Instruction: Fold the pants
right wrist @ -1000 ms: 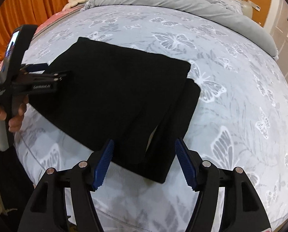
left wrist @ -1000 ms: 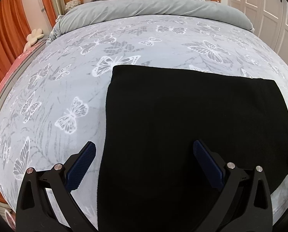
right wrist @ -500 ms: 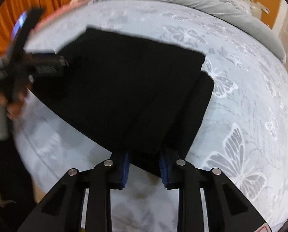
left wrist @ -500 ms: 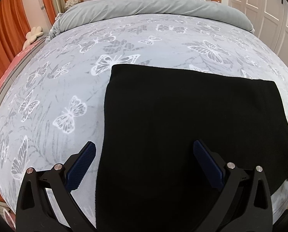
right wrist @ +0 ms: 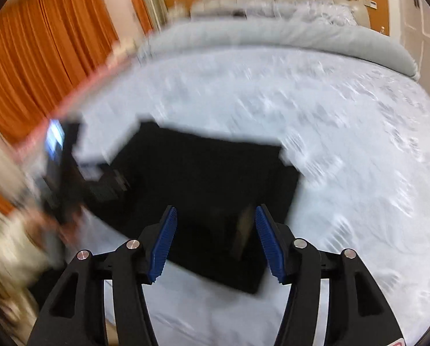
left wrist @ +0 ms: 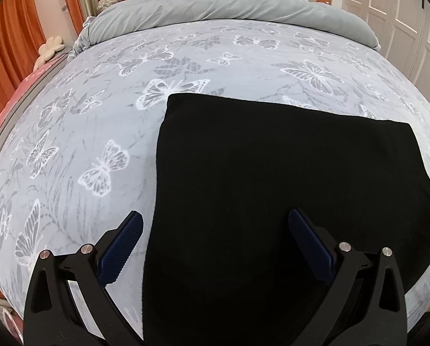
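Black pants lie folded into a flat rectangle on the butterfly-print bedspread. My left gripper hangs open just above the pants' near left part, one finger over the bedspread and the other over the cloth. In the blurred right wrist view the pants lie below my right gripper. Its jaws are opening, and no cloth is pressed between the pads. The left gripper shows there as a blur at the pants' left side, held by a hand.
A rolled grey duvet lies across the head of the bed. Orange curtains hang on the left and white wardrobe doors stand on the right. The bed's near edge runs just below the pants.
The right gripper narrowed on the pants' near edge, then lifted away and widened, its view tipping up toward the headboard. The left gripper stayed put.
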